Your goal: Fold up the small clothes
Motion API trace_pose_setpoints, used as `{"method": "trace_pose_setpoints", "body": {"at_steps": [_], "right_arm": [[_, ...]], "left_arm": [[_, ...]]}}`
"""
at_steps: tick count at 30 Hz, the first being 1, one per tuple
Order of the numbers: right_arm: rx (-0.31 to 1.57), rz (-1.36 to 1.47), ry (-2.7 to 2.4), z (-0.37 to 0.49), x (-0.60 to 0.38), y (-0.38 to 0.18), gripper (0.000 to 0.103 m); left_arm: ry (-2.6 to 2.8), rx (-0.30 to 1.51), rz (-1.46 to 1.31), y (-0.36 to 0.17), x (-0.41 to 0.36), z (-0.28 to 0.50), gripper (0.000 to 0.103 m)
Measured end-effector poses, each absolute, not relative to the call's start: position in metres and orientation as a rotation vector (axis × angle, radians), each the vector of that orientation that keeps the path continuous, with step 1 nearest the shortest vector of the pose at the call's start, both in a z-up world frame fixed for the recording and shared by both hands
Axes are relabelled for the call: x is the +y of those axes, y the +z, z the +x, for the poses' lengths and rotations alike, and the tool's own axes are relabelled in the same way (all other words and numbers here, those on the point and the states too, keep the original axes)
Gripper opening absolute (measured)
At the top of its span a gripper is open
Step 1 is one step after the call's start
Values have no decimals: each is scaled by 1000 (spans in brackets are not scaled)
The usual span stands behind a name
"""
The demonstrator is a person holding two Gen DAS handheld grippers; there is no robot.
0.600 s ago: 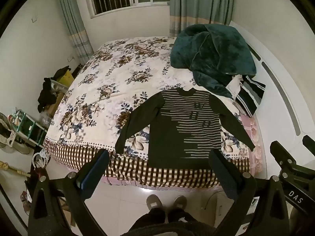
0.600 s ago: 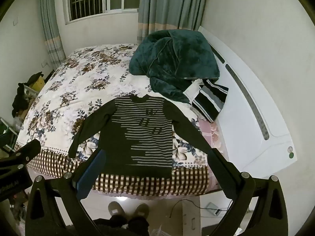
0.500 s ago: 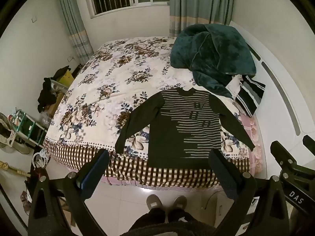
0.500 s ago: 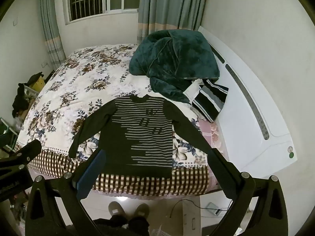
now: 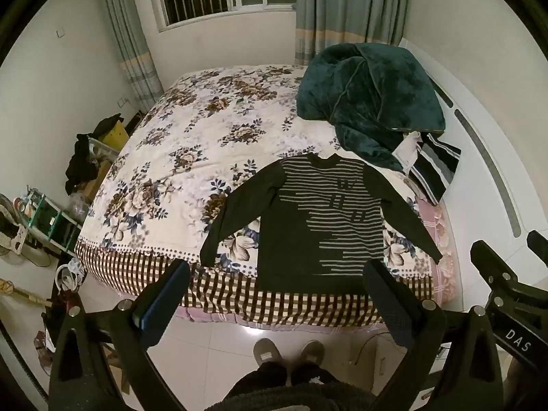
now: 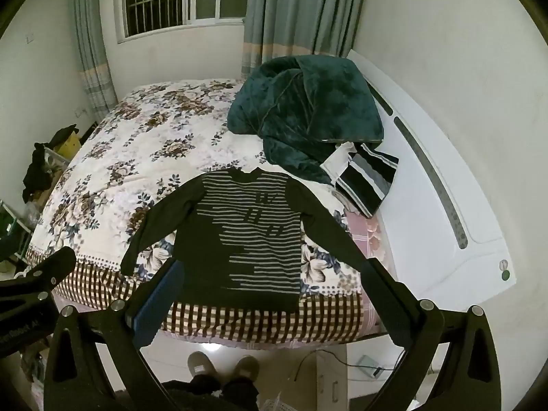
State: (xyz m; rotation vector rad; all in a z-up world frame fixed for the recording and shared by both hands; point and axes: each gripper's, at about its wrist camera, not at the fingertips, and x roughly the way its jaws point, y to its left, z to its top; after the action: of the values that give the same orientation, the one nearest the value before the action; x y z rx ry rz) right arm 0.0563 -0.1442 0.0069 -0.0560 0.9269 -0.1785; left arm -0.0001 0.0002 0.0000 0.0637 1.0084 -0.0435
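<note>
A small dark long-sleeved sweater [image 5: 318, 219] with grey stripes lies flat, face up, sleeves spread, at the near edge of the flowered bed; it also shows in the right wrist view [image 6: 246, 236]. My left gripper [image 5: 277, 274] is open and empty, held above the floor in front of the bed's edge, short of the sweater's hem. My right gripper [image 6: 270, 274] is open and empty at about the same height and distance. Each gripper shows at the edge of the other's view.
A teal plush blanket [image 5: 370, 102] is heaped at the bed's far right, over a striped pillow [image 5: 435, 167]. A white headboard [image 6: 445, 205] runs along the right. Clutter and a shelf [image 5: 51, 219] stand on the left. The person's feet [image 5: 289, 351] are on the tiled floor.
</note>
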Motion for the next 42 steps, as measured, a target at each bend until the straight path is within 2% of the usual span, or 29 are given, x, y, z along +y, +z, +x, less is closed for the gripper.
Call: {"method": "trace_pose_setpoints", "body": {"at_steps": [42], "right_arm": [[915, -64, -172, 60, -134, 29, 103]], "left_arm": [[-47, 995, 54, 6, 1, 6, 103]]}}
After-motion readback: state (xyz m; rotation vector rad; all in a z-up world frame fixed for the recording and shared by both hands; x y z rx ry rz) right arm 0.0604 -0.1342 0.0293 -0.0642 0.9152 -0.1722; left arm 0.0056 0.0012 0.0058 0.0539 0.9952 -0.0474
